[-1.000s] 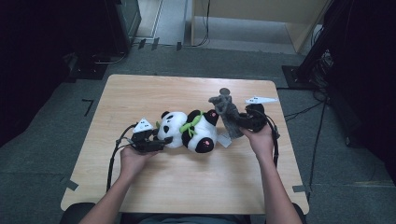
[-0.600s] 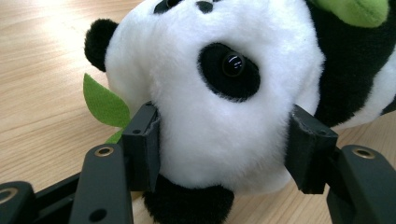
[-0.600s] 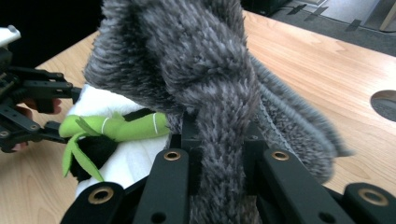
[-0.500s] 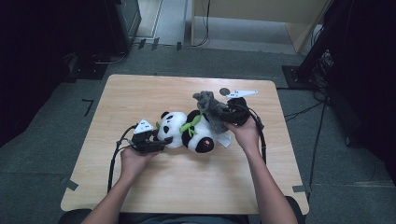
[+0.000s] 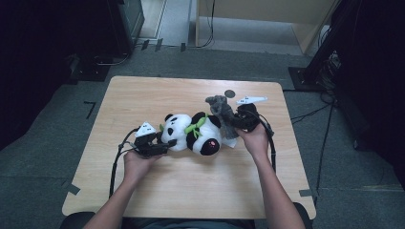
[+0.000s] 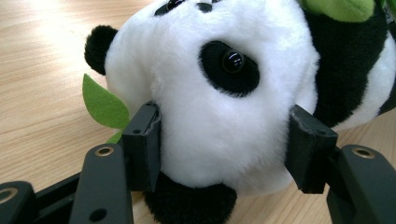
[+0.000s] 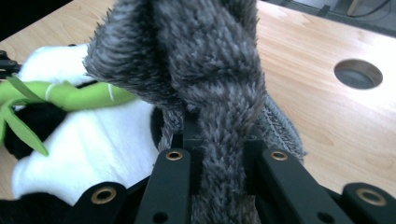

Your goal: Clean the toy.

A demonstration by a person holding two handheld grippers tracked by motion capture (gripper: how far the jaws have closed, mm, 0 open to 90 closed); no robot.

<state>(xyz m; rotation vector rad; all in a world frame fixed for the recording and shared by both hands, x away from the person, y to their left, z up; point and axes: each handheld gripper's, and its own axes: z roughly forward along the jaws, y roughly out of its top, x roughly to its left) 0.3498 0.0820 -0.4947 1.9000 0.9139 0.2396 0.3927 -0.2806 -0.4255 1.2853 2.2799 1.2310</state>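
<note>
A black-and-white plush panda (image 5: 196, 136) with a green bamboo sprig (image 7: 70, 95) lies on its side in the middle of the wooden table (image 5: 143, 95). My left gripper (image 5: 167, 142) is shut on the panda's head (image 6: 224, 107), its pads (image 6: 144, 144) pressed into the white fur on both sides. My right gripper (image 5: 235, 122) is shut on a grey fuzzy plush piece (image 5: 219, 107), which stands up from the jaws (image 7: 210, 70) right beside the panda's body (image 7: 93, 135) and touches it.
A round hole (image 5: 230, 93) is cut in the tabletop just behind the grey plush, also visible in the right gripper view (image 7: 358, 73). Cables trail from both grippers towards the person. Dark equipment and cables stand on the floor around the table.
My right gripper has carried the grey plush leftward, closer against the panda's body. The left gripper and the panda have stayed where they were.
</note>
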